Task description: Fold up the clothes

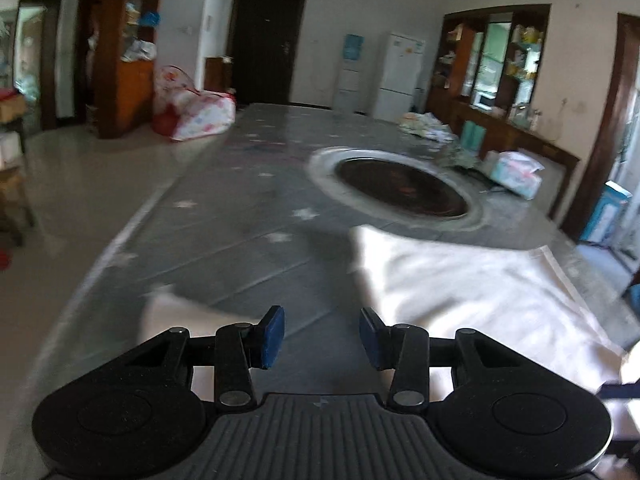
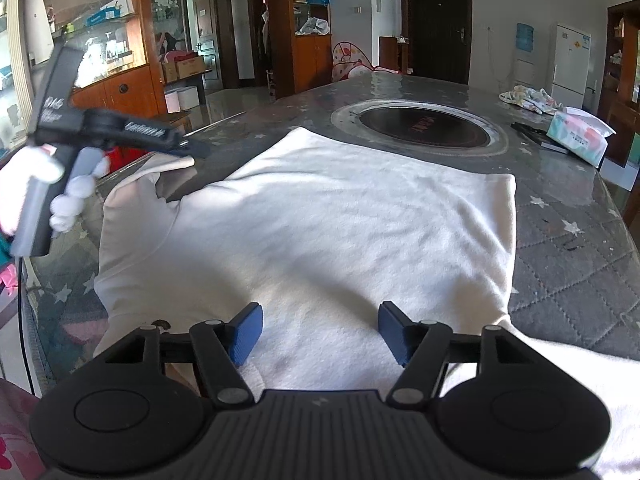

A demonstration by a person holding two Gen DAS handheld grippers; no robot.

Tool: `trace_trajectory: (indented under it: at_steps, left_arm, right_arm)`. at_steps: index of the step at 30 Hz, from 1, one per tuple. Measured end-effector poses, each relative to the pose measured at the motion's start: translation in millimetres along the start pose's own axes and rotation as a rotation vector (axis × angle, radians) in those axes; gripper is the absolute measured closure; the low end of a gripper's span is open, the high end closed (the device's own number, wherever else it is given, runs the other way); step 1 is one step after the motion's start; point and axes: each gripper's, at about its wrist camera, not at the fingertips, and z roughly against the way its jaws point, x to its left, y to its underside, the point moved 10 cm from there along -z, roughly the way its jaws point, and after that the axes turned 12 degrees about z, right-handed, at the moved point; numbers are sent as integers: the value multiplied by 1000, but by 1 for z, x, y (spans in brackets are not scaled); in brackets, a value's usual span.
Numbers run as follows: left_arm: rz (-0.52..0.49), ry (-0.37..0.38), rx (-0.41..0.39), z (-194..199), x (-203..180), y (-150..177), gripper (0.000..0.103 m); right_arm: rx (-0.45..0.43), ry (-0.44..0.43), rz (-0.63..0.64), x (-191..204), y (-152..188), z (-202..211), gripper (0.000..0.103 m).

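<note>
Right wrist view looks down on a cream-white soft knit garment point(image 2: 320, 216) spread flat across the grey star-patterned quilted table point(image 2: 568, 264), its far edge just short of the round dark inset hotplate point(image 2: 424, 124). A sleeve point(image 2: 132, 216) lies bent along the left side. The right gripper point(image 2: 320, 332) hovers over the near part of the cloth, its blue-padded fingers point(image 2: 248, 332) spread apart with nothing between them. The left gripper point(image 2: 188, 146), held in a white-gloved hand point(image 2: 60, 184), is raised near that sleeve; its own view shows its fingers point(image 1: 274, 336) parted and empty above bare table. Lying flat probably helps a clean fold; this fits either a garment laid out or one partly folded.
</note>
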Motion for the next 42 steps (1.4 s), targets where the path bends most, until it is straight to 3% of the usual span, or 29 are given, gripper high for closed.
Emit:
trace_trajectory:
  at_steps: [5, 7, 10, 12, 14, 19, 23, 34, 37, 40, 42]
  left_arm:
    - [-29, -53, -40, 12, 19, 4, 58]
    - [-28, -57, -36, 10, 23, 5, 58]
    - [-44, -77, -13, 2, 28, 7, 60]
    - [-50, -89, -7, -1, 31, 8, 68]
    - [-49, -96, -4, -3, 34, 8, 84]
    - [12, -98, -14, 6, 49, 6, 96]
    - [71, -116, -59, 24, 66, 0, 97]
    - [248, -206, -184, 84, 130, -6, 99]
    - [290, -251, -172, 91, 151, 4, 99]
    - [314, -239, -130, 94, 157, 14, 99]
    - [299, -229, -116, 94, 151, 15, 91]
  right_arm:
    - [-2, 0, -3, 2, -3, -1, 35]
    - [-3, -4, -2, 4, -4, -3, 26]
    - [-4, 2, 4, 7, -4, -6, 24]
    - [-10, 2, -1, 7, -4, -7, 16]
    - [-14, 0, -10, 7, -3, -7, 15]
    - [-26, -6, -17, 8, -3, -9, 5]
    - [-30, -9, -18, 10, -3, -12, 0]
    - [-37, 14, -2, 11, -2, -14, 0]
    - [-33, 21, 7, 12, -2, -14, 0]
    - [-31, 23, 11, 12, -2, -14, 0]
    - [-29, 25, 15, 13, -2, -15, 0]
